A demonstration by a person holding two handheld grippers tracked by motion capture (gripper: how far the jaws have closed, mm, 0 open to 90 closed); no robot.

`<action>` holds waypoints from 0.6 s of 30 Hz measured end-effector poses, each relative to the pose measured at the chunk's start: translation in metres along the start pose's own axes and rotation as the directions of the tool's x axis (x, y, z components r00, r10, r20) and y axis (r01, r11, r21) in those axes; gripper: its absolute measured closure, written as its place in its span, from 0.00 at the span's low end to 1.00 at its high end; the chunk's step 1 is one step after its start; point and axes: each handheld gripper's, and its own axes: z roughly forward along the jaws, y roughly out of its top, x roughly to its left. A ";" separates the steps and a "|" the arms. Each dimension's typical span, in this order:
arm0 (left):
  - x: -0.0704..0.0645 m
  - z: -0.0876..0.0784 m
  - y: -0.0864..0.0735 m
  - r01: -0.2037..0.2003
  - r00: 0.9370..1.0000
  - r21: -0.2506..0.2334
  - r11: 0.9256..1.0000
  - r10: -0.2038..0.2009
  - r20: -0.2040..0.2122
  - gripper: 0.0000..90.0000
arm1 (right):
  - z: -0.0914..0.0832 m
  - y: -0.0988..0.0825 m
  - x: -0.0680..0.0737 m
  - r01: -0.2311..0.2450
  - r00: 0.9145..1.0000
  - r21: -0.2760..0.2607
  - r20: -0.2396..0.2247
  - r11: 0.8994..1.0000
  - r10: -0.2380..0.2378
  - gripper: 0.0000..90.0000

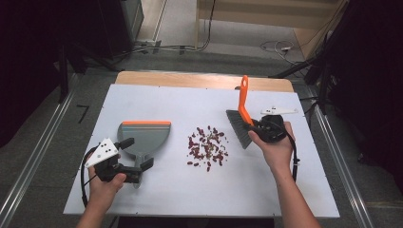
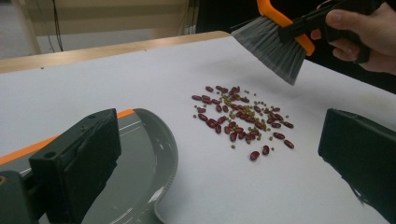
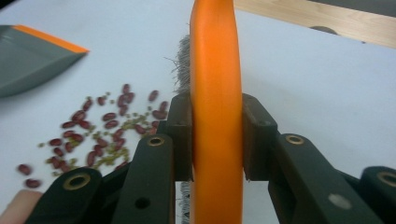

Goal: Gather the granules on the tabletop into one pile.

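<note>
- The right tongs point(image 1: 259, 126) are clamped on the orange plastic handle of a grey-bristled hand brush point(image 1: 242, 113), held just above the white tabletop point(image 1: 304, 180).
- The left tongs point(image 1: 138, 153) stand apart over the handle of a grey plastic dustpan with an orange lip point(image 1: 142, 135).
- A scatter of dark red beans and small green peas point(image 1: 207, 147) lies between dustpan and brush.

A lab is showing here: floor rails point(image 1: 33, 156) and loose cables point(image 1: 275, 46) are flanking a white-topped counter point(image 1: 157, 190).
</note>
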 end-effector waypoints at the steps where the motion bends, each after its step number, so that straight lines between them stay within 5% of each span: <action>1: 0.001 -0.001 0.000 0.004 1.000 -0.005 1.000 -0.004 -0.001 0.00 | 0.002 0.001 0.000 0.004 1.000 0.006 0.014 1.000 -0.004 0.76; 13: 0.000 0.000 -0.001 0.005 1.000 0.011 1.000 -0.005 0.014 0.00 | 0.032 0.018 0.003 0.067 0.987 0.121 0.137 0.990 -0.084 0.76; 18: -0.003 0.003 -0.001 -0.004 1.000 0.019 1.000 0.004 0.026 0.00 | 0.045 0.025 0.008 0.138 0.967 0.174 0.187 0.975 -0.171 0.76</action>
